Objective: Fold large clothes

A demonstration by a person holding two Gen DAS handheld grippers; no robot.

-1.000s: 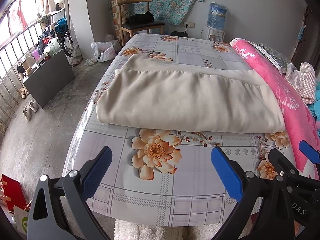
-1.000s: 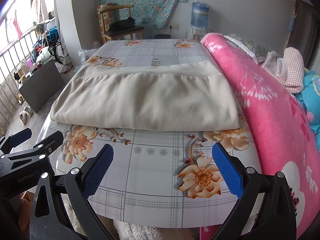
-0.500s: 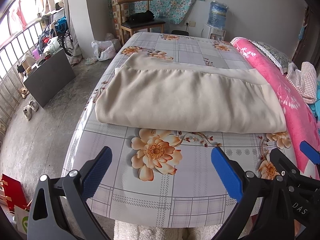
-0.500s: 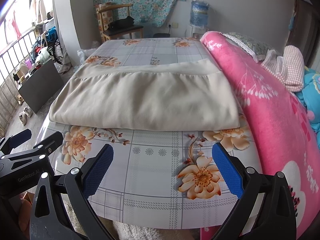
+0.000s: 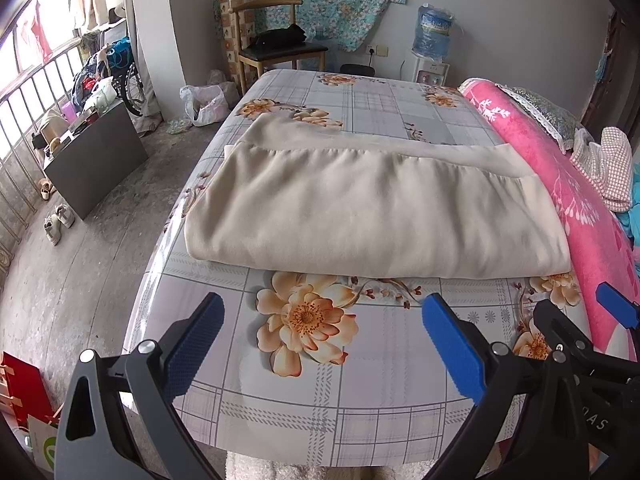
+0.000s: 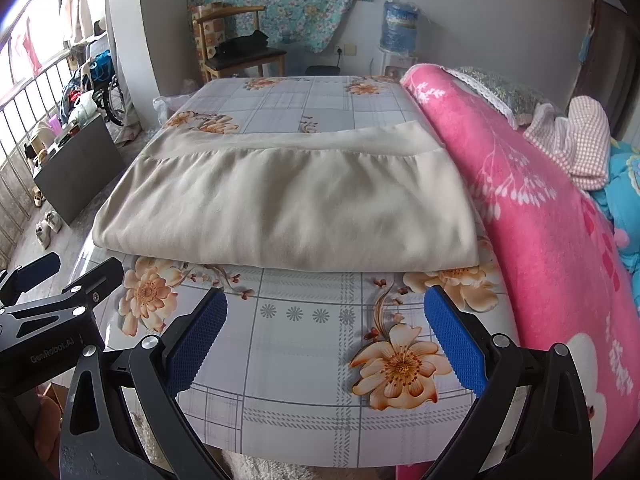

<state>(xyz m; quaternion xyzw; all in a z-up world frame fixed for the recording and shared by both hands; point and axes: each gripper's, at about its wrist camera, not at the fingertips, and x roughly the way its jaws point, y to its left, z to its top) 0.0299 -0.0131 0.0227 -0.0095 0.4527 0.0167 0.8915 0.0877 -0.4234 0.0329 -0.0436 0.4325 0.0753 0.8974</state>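
support: bed (image 5: 360, 392) with grey checked, orange-flower sheet | on it: folded beige garment (image 5: 372, 216) lying flat mid-bed | right of garment, touching its edge: rolled pink blanket (image 6: 552, 216) along the bed's side

A folded beige garment (image 6: 288, 204) lies flat on the floral bed sheet (image 6: 312, 344), its right edge touching a pink blanket (image 6: 552, 216). The right gripper (image 6: 324, 332) hovers near the bed's front edge, jaws spread wide, holding nothing. The left gripper (image 6: 56, 300) shows at the lower left. A wooden chair (image 6: 236, 44) stands beyond the bed.
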